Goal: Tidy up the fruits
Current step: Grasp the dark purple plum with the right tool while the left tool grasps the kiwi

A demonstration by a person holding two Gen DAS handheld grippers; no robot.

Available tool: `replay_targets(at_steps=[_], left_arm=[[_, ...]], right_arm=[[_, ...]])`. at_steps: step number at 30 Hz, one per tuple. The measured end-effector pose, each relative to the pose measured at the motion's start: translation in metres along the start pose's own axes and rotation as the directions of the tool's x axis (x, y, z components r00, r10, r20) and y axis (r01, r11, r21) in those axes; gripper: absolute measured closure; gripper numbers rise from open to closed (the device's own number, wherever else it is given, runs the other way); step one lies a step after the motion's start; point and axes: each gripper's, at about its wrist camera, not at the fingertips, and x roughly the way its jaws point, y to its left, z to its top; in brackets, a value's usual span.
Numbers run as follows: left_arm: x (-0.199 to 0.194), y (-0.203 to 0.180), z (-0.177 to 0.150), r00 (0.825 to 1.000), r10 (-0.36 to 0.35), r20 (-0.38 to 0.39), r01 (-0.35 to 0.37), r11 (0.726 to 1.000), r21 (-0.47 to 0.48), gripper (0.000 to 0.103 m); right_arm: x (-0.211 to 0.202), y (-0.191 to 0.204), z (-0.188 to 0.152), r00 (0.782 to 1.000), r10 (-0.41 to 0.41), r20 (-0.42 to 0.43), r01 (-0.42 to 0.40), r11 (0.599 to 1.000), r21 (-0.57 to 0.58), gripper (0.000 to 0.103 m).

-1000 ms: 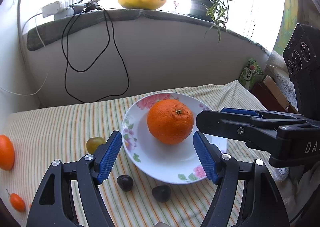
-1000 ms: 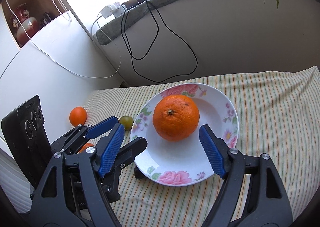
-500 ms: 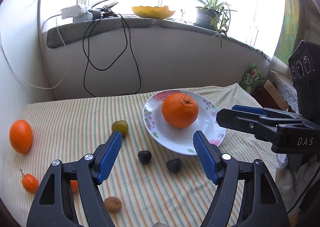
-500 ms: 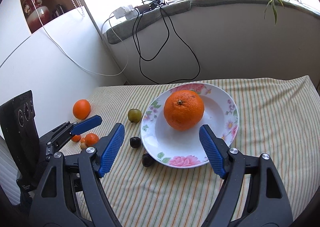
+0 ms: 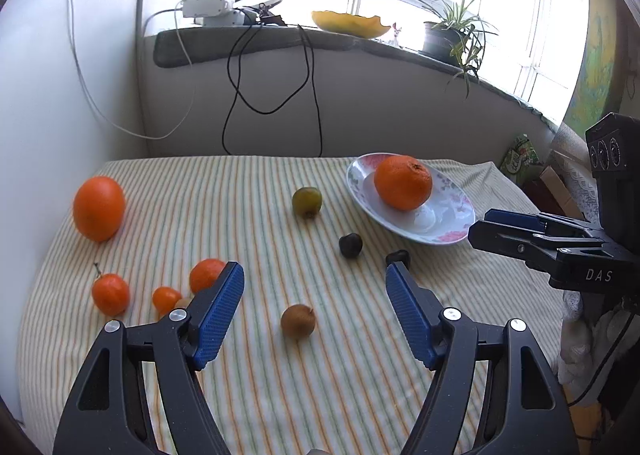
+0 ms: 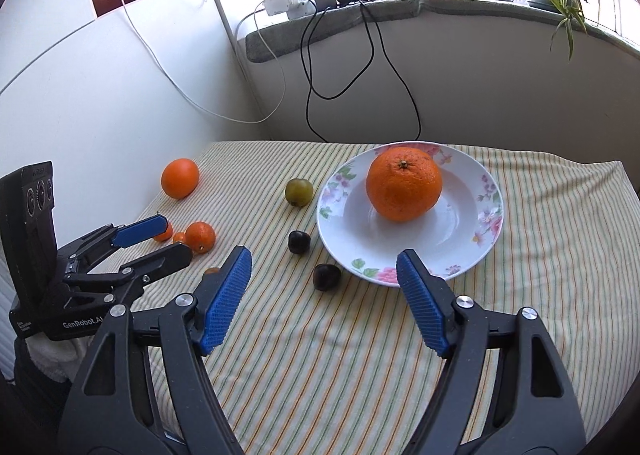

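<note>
Floral plate (image 6: 490,191) near the tablecloth's (image 6: 560,255) far right edge holds one large orange (image 6: 404,183). Brown kiwi-like fruit (image 5: 298,321) seen clearly only in left view. Both views pulled back since earlier. Left gripper (image 5: 314,309) and right gripper (image 6: 324,295) closing, nothing gripped.

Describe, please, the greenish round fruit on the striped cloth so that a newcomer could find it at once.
Start at the flowered plate holding the big orange. Just off the plate's rim, on the side toward the white wall, the greenish fruit sits alone on the striped cloth. It alone is olive-green; its nearest neighbours are two dark, almost black fruits.
</note>
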Motion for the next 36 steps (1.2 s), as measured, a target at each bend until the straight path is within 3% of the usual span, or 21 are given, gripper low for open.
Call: replay_targets(at_steps=[2, 8, 20, 36], left_arm=[[-0.003, 0.005, -0.008, 1.0, 0.001, -0.016, -0.001, 1.0, -0.006, 0.04], [-0.006, 0.017, -0.025, 0.999, -0.007, -0.046, 0.005, 0.999, -0.053, 0.048], [0.018, 0.017, -0.032, 0.994, -0.055, -0.093, 0.049, 0.996, -0.069, 0.052], [0.043, 0.017, -0.03, 0.987, -0.087, -0.132, 0.079, 0.995, -0.065, 0.063]], right_arm=[[0.004, 0.003, -0.006, 1.0, 0.014, -0.024, -0.014, 1.0, -0.003, 0.038], [0.025, 0.008, -0.022, 0.994, 0.032, -0.103, -0.033, 0.999, -0.01, 0.053], [0.067, -0.005, -0.025, 0.982, -0.005, -0.189, 0.016, 0.998, 0.054, 0.062], [0.088, 0.002, -0.014, 0.978, -0.073, -0.194, 0.083, 0.996, 0.045, 0.064]])
